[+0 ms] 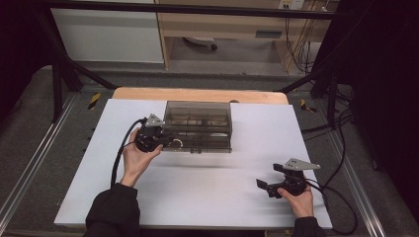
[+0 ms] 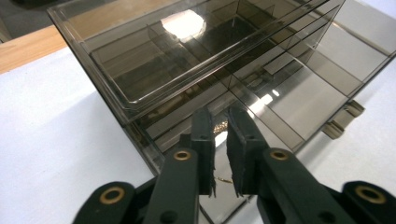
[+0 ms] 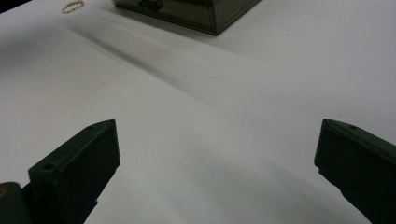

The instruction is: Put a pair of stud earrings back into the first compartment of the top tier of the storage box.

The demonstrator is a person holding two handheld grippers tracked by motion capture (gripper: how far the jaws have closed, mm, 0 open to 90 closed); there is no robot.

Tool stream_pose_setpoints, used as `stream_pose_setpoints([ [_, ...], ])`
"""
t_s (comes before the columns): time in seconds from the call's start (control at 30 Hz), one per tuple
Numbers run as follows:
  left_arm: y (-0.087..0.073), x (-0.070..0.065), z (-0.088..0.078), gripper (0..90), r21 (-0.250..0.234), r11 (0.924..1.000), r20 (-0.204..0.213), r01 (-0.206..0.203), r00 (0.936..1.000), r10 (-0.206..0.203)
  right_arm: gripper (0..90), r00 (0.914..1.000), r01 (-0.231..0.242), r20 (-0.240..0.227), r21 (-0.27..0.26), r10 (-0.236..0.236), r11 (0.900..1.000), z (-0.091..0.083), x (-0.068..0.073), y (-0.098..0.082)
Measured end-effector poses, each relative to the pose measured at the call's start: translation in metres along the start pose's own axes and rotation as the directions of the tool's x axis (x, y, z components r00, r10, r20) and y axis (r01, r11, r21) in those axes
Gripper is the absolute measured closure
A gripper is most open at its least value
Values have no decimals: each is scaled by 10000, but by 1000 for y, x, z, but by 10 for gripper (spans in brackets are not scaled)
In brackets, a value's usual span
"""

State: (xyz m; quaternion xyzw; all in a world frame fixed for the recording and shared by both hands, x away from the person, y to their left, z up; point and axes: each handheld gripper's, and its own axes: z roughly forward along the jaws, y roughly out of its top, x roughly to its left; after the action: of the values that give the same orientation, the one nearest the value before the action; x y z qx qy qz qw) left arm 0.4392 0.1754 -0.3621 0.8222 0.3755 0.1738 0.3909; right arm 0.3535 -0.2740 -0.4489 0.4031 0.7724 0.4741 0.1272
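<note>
On the white table sheet (image 1: 207, 192) sits a smoke-tinted clear plastic organizer box (image 1: 199, 126), rectangular, hard and glossy, with internal dividers and a latch tab at its front edge. The left gripper (image 1: 168, 142) meets its front left corner; the left hand (image 1: 137, 155) wraps the gripper body from below, forearm angled in from the bottom. The left gripper view brings out the stacked trays, the glare spot on the lid (image 2: 184, 23) and a thin gold chain (image 2: 219, 127) in the narrow gap between the nearly closed jaws; whether the pads pinch it is unclear. A gold ring (image 3: 73, 6) on the sheet appears in the right gripper view. The right gripper (image 1: 264, 186) rests low near the front right, jaws wide apart, nothing between them.
</note>
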Motion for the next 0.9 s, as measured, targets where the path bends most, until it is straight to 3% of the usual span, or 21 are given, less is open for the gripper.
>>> stream_pose_setpoints([
  [0.3, -7, 8, -28, 671, -190, 9998, -89, 41, 10000, -43, 6, 10000, -27, 27, 3, 27, 10000, 0, 0, 0],
  [0.6, -31, 29, -52, 505, -93, 9993, -415, 354, 9985, -357, 6, 10000, -36, 28, -11, 36, 10000, 0, 0, 0],
  [0.9, -55, 49, -62, 345, -66, 9984, -906, 565, 9943, -569, 6, 10000, -28, 18, 36, 28, 10000, 0, 0, -1],
])
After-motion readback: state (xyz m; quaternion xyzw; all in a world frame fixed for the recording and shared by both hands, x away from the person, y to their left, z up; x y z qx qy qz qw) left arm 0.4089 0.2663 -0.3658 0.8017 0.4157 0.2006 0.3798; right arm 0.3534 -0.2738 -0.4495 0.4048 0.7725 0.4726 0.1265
